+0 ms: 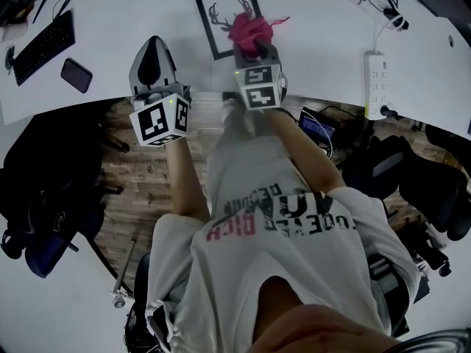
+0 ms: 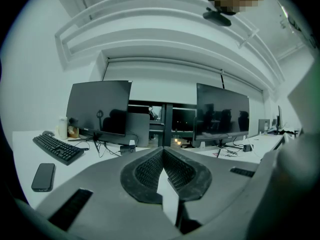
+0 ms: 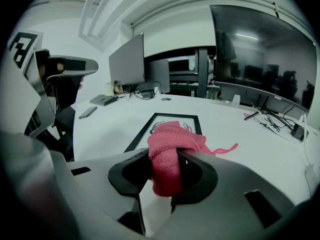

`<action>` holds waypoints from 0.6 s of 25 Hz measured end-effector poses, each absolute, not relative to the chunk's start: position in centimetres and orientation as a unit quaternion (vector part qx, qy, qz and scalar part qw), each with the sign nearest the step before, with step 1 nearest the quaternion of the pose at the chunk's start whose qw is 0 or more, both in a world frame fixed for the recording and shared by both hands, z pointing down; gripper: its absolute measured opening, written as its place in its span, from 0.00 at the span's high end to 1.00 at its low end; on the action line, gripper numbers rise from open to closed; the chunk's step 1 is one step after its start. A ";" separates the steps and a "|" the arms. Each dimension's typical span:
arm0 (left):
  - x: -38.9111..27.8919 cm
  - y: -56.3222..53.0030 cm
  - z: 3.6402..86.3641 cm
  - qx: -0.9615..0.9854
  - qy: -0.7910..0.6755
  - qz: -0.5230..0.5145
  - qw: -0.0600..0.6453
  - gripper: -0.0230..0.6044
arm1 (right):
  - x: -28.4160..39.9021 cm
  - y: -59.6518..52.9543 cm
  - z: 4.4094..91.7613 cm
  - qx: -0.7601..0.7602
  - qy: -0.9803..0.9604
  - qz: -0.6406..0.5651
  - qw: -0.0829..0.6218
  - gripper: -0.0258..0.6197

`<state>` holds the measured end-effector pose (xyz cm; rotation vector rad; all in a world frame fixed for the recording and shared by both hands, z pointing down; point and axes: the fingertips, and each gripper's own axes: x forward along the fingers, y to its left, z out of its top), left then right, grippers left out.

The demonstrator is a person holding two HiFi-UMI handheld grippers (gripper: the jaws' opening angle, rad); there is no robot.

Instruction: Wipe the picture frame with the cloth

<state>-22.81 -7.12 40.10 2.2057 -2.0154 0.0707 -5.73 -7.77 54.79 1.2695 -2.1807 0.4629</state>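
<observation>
The right gripper (image 3: 167,160) is clamping the pink cloth (image 3: 176,140) over the picture frame (image 3: 138,138) lying flat on the white worktop (image 3: 107,126), while the left gripper (image 2: 163,170) is hovering beside it, jaws together and empty.

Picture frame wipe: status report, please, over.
Left gripper shut, empty. Right gripper shut on pink cloth. It sits over picture frame's near edge; contact unclear. Nothing blocking the frame.

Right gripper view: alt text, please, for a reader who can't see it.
The right gripper has its jaws clamped on a bunched pink cloth. Just beyond, a black picture frame lies flat on the white table, with dark monitors behind.
</observation>
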 end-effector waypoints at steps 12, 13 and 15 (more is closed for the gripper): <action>-23.1 -7.1 39.8 0.735 -0.673 0.021 0.074 0.97 | -8.7 -6.9 54.9 0.438 -0.836 0.178 0.281 0.78; -23.1 -7.0 39.8 0.735 -0.674 0.021 0.074 0.97 | -8.8 -6.8 54.9 0.435 -0.837 0.178 0.281 0.78; -23.2 -7.0 39.7 0.735 -0.674 0.021 0.074 0.97 | -9.1 -6.7 55.0 0.430 -0.839 0.179 0.282 0.78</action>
